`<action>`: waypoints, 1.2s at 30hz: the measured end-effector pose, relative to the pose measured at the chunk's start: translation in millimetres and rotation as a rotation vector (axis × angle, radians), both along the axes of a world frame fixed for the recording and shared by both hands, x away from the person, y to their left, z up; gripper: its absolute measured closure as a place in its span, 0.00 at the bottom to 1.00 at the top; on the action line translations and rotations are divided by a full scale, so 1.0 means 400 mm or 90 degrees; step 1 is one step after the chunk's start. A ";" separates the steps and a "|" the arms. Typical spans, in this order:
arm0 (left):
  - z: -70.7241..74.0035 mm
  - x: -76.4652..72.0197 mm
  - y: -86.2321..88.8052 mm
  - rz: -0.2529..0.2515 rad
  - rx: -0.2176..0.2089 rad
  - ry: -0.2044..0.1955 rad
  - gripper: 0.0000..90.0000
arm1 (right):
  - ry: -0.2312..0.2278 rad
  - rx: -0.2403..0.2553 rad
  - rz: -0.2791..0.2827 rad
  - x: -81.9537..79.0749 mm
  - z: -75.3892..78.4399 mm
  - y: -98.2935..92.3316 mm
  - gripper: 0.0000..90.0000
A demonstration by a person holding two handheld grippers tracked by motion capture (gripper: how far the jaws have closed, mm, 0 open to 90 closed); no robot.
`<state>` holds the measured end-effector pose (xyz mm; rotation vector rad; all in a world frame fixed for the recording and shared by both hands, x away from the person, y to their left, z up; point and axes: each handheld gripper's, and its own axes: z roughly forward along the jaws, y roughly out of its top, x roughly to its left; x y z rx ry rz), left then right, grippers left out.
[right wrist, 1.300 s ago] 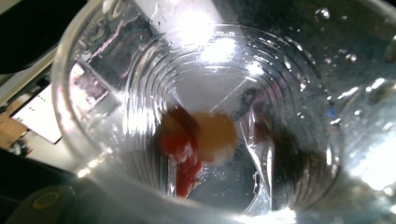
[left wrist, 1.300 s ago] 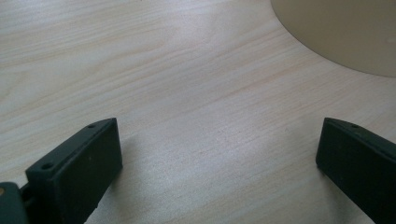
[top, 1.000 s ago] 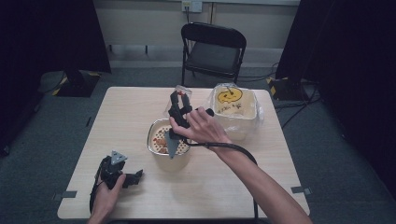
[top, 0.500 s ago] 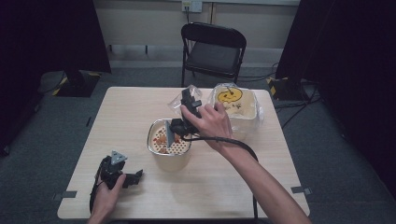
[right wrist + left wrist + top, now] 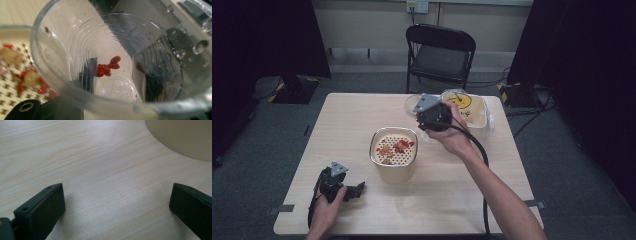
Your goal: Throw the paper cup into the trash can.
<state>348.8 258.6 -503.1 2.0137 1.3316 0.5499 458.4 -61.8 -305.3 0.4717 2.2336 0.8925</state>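
While the left gripper (image 5: 357,188) rests on the table (image 5: 352,120) with jaws wide apart, the right gripper (image 5: 75,105) clamps a clear plastic cup (image 5: 105,57), red berries (image 5: 107,67) inside, beside the strainer pot (image 5: 393,148).

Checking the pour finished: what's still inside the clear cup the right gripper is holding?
A small clump of red berries clings to the clear cup's inner wall near the bottom, with water droplets on the wall. The rest looks empty. The right gripper grips its rim.
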 end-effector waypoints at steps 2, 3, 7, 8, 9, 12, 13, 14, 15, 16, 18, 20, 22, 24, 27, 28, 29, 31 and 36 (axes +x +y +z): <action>0.000 0.000 0.000 0.000 0.000 0.000 0.00 | 0.040 0.066 -0.009 0.012 0.014 -0.027 0.62; 0.000 0.000 0.000 0.000 0.000 0.000 0.00 | 0.061 0.101 -0.015 0.018 0.021 -0.041 0.62; 0.000 0.000 0.000 0.000 0.000 0.000 0.00 | 0.105 0.183 -0.041 0.044 0.038 -0.096 0.62; 0.000 0.000 -0.001 0.001 -0.002 -0.001 0.00 | 0.108 0.189 -0.045 0.048 0.040 -0.105 0.62; 0.000 0.000 0.000 0.000 0.000 0.000 0.00 | 0.109 0.199 -0.053 0.055 0.043 -0.119 0.62; 0.000 0.000 0.000 0.000 0.000 0.000 0.00 | 0.111 0.218 -0.068 0.071 0.048 -0.150 0.62; 0.000 0.000 0.000 0.000 0.000 0.000 0.00 | 0.110 0.220 -0.077 0.077 0.049 -0.162 0.62; 0.000 0.000 0.000 0.000 -0.001 0.000 0.00 | 0.110 0.224 -0.086 0.083 0.051 -0.173 0.62; 0.000 0.000 0.000 0.000 0.000 0.000 0.00 | 0.112 0.234 -0.095 0.090 0.052 -0.188 0.62; 0.000 0.000 -0.001 0.001 -0.002 -0.001 0.00 | 0.113 0.239 -0.102 0.097 0.054 -0.201 0.62; 0.000 0.000 0.000 0.001 -0.002 -0.001 0.00 | 0.116 0.248 -0.122 0.109 0.057 -0.224 0.62; 0.000 0.000 -0.001 0.001 -0.002 -0.001 0.00 | 0.115 0.257 -0.141 0.121 0.059 -0.244 0.61; 0.000 0.000 -0.001 0.001 -0.002 -0.001 0.00 | 0.121 0.274 -0.167 0.140 0.061 -0.273 0.60; 0.000 0.000 0.000 0.000 0.000 0.000 0.00 | 0.120 0.271 -0.183 0.150 0.059 -0.287 0.59; 0.000 0.000 -0.001 0.001 -0.002 -0.001 0.00 | 0.122 0.269 -0.198 0.160 0.053 -0.299 0.58; 0.000 0.000 -0.001 0.001 -0.002 -0.001 0.00 | 0.124 0.270 -0.203 0.166 0.049 -0.305 0.57; 0.000 0.000 -0.001 0.001 -0.003 -0.001 0.00 | 0.129 0.274 -0.209 0.173 0.045 -0.311 0.56; -0.001 0.000 -0.001 0.001 -0.003 -0.001 0.00 | 0.138 0.281 -0.216 0.187 0.036 -0.321 0.52; -0.001 0.000 -0.001 0.002 -0.003 -0.001 0.00 | 0.135 0.276 -0.253 0.214 0.024 -0.327 0.25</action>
